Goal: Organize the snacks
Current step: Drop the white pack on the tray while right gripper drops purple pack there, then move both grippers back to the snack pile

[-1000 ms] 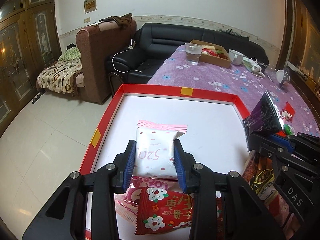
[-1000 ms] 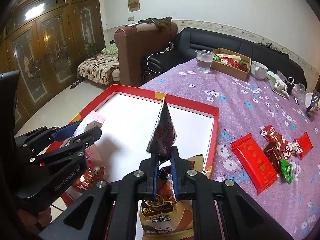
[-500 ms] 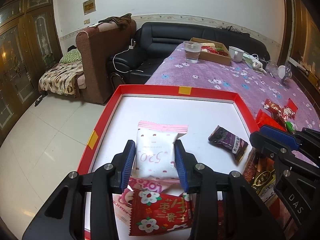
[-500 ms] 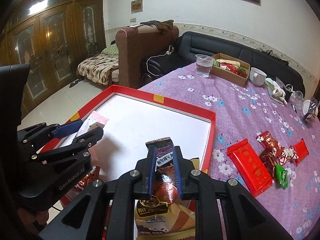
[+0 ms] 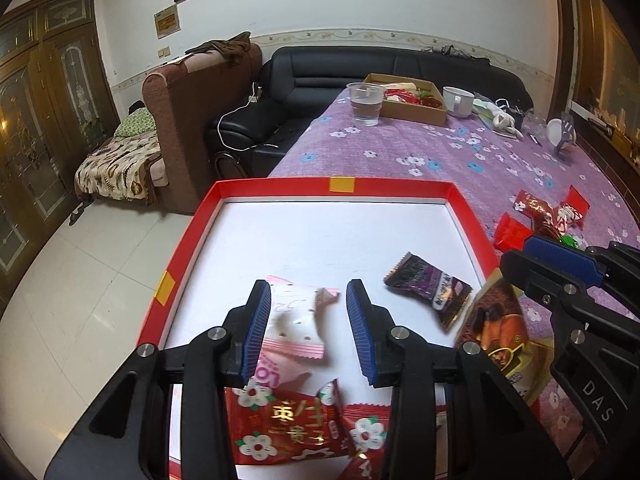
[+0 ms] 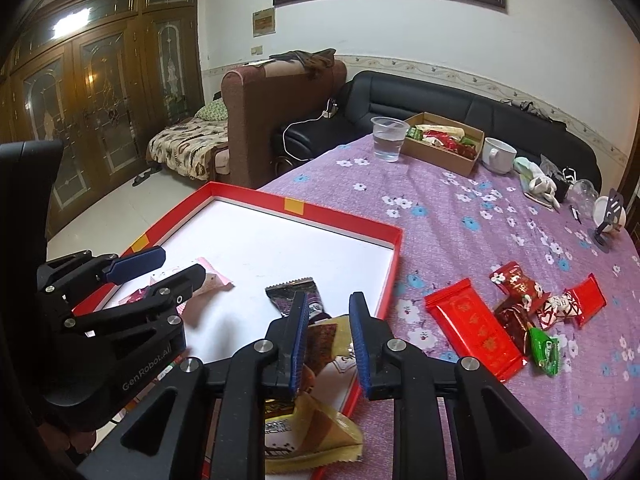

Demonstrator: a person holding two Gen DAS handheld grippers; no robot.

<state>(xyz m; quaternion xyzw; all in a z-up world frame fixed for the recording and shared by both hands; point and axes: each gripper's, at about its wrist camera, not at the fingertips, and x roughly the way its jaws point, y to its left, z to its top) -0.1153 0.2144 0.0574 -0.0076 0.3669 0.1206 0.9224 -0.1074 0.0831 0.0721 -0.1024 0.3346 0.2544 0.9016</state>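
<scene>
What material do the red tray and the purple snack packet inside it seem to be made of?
The red tray looks like cardboard with a matte white floor: thin folded walls, taped edges. The purple snack packet looks like glossy plastic film or foil: crimped zigzag ends and shiny creases. Neither is certain from the look alone.

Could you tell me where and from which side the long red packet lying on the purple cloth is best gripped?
Grip the long red packet across its narrow width near the middle, coming straight down with the right claw. It lies flat, and both long edges look clear of neighbours.
</scene>
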